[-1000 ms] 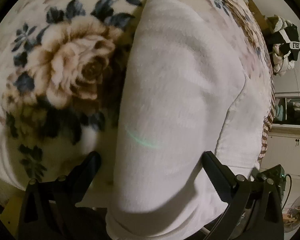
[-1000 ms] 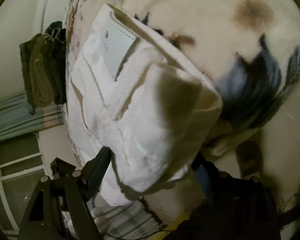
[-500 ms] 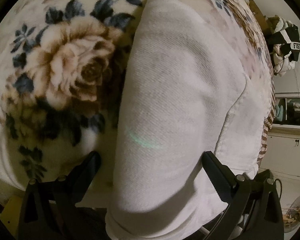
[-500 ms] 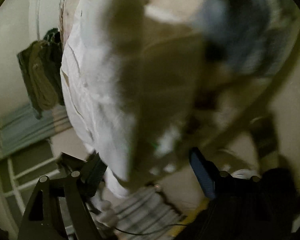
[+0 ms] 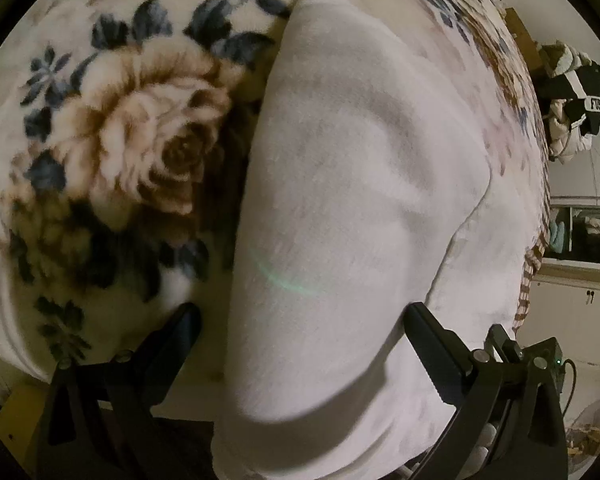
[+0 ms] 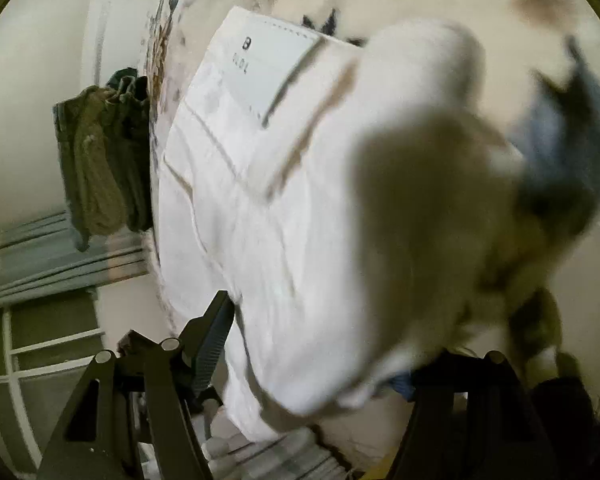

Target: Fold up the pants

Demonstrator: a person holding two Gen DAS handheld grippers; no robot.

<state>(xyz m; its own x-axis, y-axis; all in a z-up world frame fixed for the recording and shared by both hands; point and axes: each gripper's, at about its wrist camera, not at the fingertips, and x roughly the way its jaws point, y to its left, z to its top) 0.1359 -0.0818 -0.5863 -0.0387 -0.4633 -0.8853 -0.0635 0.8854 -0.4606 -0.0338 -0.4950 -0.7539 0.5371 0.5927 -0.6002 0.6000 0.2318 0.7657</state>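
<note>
White pants [image 5: 360, 200] fill the frame's middle on a floral blanket [image 5: 120, 120]. The left hand-held gripper [image 5: 300, 324] stands apart around them. The right hand-held gripper [image 6: 320, 344] is closing around a fold

Dim, warm indoor light; fisheye bends the edges into black corners. Right wrist view smears with motion blur, a dark shadow over the white pants [image 6: 284, 208].

Both wrist views close above pants [image 5: 360, 200]
</note>
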